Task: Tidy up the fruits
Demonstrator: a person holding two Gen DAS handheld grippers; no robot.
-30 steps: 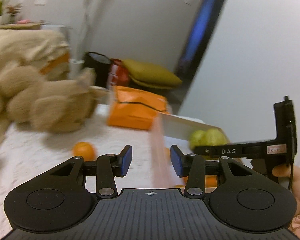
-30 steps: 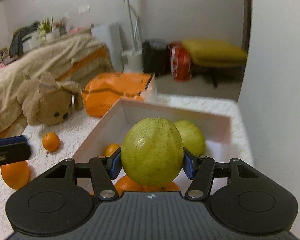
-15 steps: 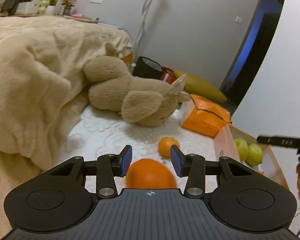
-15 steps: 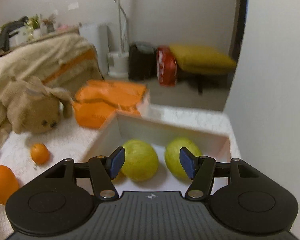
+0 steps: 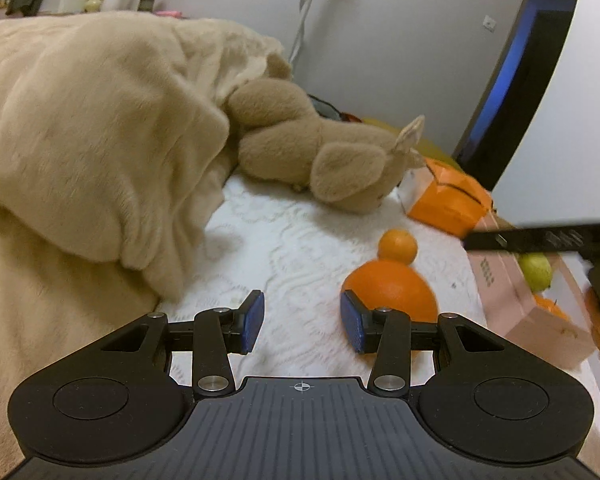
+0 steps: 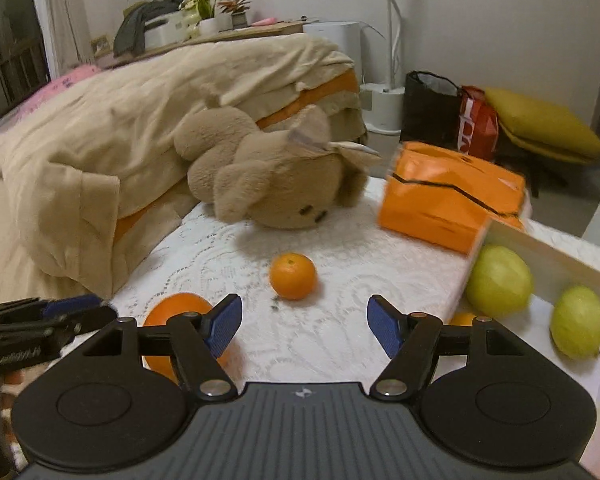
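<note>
A large orange (image 5: 392, 290) lies on the white lace cloth just right of my open, empty left gripper (image 5: 302, 322), beside its right finger. A small orange (image 5: 397, 245) lies just beyond it. In the right wrist view the large orange (image 6: 172, 312) sits at lower left and the small orange (image 6: 293, 276) lies ahead of my open, empty right gripper (image 6: 304, 328). Two green guavas (image 6: 499, 282) (image 6: 578, 322) lie in the open pink-and-white box (image 6: 540, 248) at right, with an orange partly hidden behind the right finger.
A brown plush toy (image 6: 272, 184) lies at the back of the cloth against a beige blanket (image 5: 80, 140). An orange bag (image 6: 448, 196) stands behind the box. The box's pink side (image 5: 516, 304) shows at right in the left wrist view.
The right gripper let go of the guava in the box, opened and swung left toward the oranges. The left gripper swung left; the large orange now lies outside its right finger.
</note>
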